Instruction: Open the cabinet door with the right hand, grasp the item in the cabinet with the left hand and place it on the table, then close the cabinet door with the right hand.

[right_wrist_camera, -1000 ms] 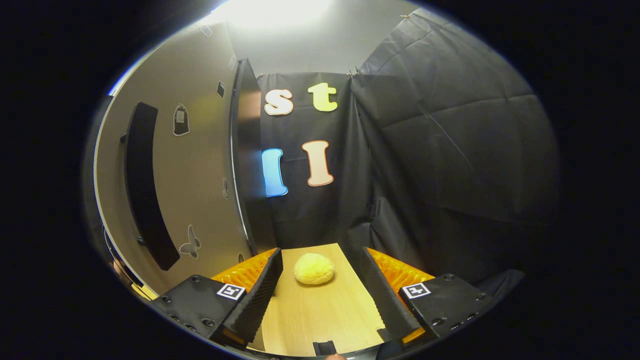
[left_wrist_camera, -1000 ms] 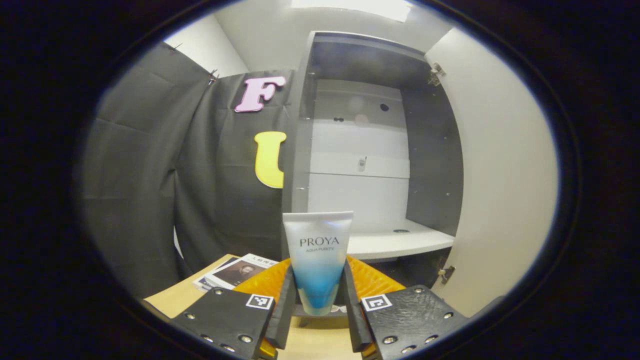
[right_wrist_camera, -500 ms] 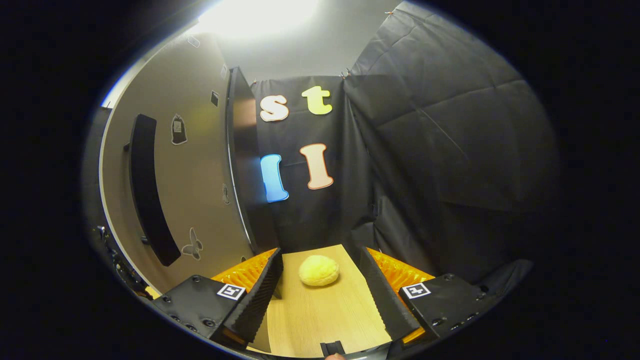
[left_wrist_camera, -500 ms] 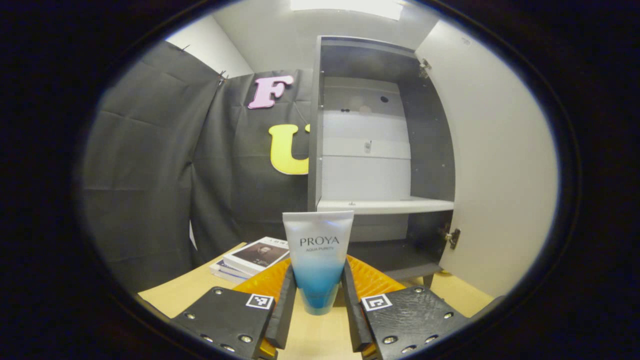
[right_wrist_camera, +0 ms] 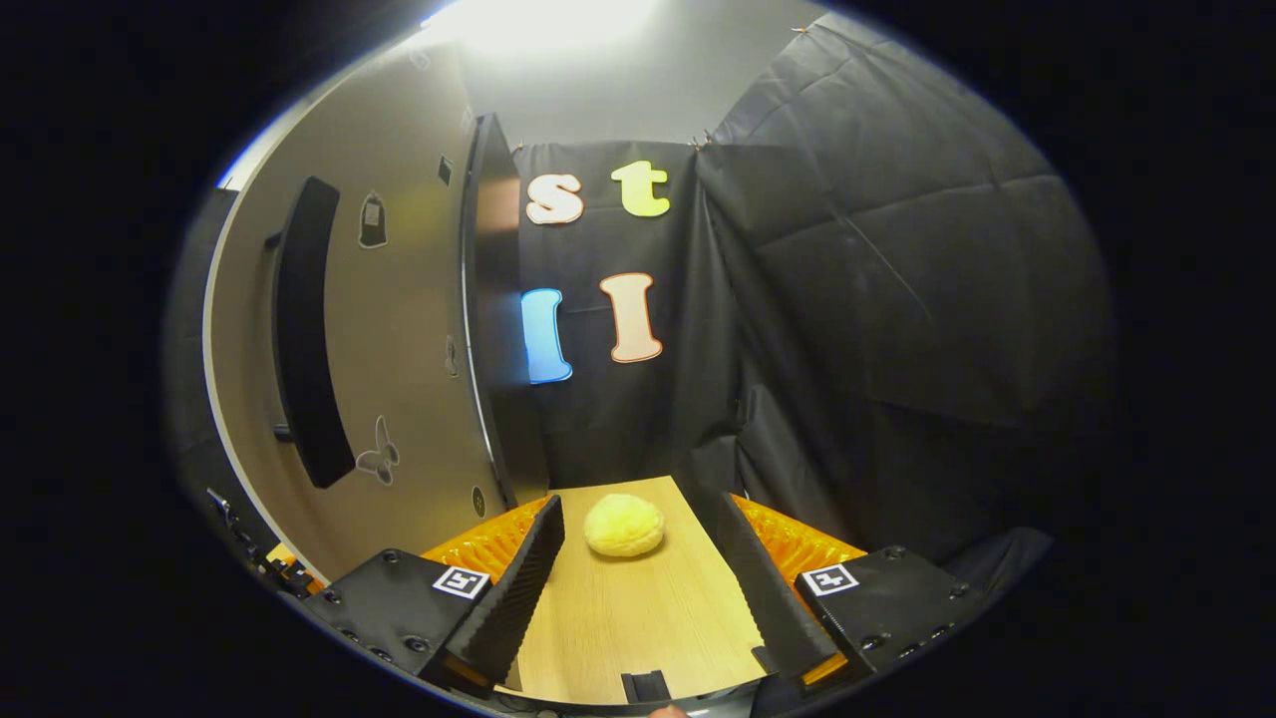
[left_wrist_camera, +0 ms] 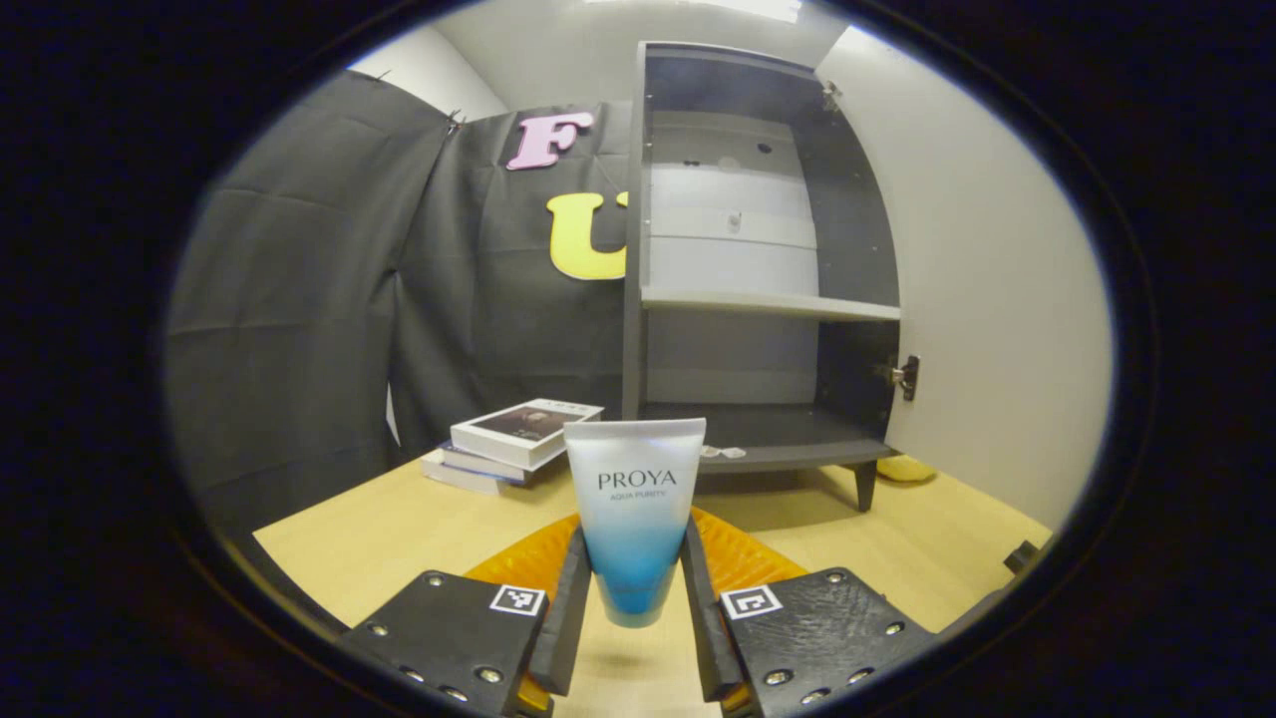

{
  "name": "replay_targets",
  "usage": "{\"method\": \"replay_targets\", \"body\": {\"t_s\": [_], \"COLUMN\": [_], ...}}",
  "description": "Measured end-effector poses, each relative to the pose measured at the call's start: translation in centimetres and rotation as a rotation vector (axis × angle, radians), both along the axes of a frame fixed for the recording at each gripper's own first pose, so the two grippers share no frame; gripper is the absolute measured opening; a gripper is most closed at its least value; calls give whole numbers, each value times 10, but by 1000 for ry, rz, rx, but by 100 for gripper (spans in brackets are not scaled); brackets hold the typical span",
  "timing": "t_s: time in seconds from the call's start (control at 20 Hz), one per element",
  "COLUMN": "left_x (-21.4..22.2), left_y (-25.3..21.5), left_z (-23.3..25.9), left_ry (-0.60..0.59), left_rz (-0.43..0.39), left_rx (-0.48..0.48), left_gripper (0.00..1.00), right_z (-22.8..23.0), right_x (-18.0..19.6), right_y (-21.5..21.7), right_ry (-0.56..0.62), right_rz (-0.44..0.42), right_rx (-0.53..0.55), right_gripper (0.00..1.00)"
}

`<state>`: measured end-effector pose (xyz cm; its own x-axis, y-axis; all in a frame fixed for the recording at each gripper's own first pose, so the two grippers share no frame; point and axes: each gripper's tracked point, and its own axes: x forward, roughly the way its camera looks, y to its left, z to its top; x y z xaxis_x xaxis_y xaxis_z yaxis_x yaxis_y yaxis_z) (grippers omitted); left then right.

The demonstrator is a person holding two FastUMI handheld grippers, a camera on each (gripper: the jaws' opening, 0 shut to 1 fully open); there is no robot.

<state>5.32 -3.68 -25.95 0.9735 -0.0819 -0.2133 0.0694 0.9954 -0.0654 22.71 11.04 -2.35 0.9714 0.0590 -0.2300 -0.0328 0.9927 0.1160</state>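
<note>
- Presently, left gripper view: left claw pinches the tube between both fingers, low on its body, near the cap end; the crimped flat end stands upward, upright.
- Tube is held clear above the counter, out of the cabinet, whose shelves stand bare.
- Handling, judged: light, soft-walled plastic, smooth and somewhat slippery; a hard squeeze would dent it or force contents out. Firmest hold is low, near the cap shoulder, where it is now taken.
- Also listed: cabinet door swung wide at right; stack of books on the counter left of the cabinet.
- Right gripper view: right claw spread, holding nothing, above the counter.
- Door handle, a dark vertical bar on the door face, lies up and left of the claw, well apart.
- Yellow sponge-like lump rests on the counter ahead, between the finger lines, untouched.
</note>
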Motion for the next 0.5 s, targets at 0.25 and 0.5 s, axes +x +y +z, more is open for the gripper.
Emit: {"method": "replay_targets", "body": {"t_s": [0.25,0.5], "left_x": [-9,-27], "left_y": [14,19], "left_z": [-46,-84], "left_ry": [30,73], "left_rz": [50,88], "left_rx": [27,48], "left_gripper": [46,46], "right_z": [1,-7], "right_x": [2,4], "right_y": [5,16], "right_ry": [-5,25], "right_rz": [13,46], "right_rx": [-35,-54], "right_gripper": [98,98]}}
